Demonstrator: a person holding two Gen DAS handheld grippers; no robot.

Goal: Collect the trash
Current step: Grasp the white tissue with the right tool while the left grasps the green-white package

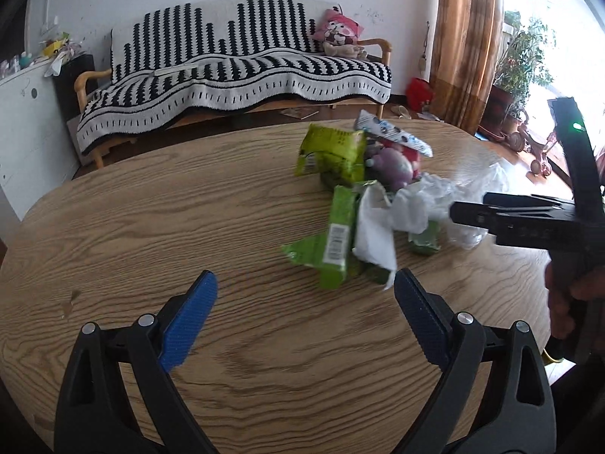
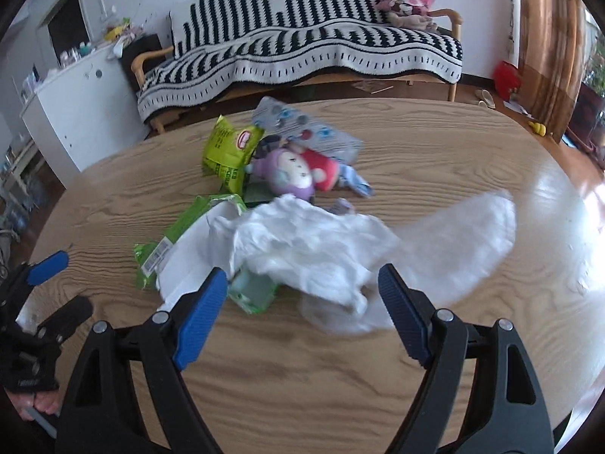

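- A green snack wrapper [image 2: 230,147], crumpled, lies at the far left of the heap on the wooden table [image 2: 416,143].
- A grey-white printed wrapper [image 2: 302,126] lies behind a purple-and-red packet with a cartoon face [image 2: 295,172].
- A flattened green wrapper with a barcode [image 2: 166,242] lies nearest left, partly under crumpled white tissue [image 2: 302,246].
- A clear plastic bag [image 2: 465,242], blurred, lies right of the tissue.

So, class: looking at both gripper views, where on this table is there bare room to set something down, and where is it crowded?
Bare wood lies between the left gripper and the table edge facing the sofa, and in front of the right gripper. It is crowded mid-table: green wrappers, crumpled tissue, a clear plastic bag and a small doll.
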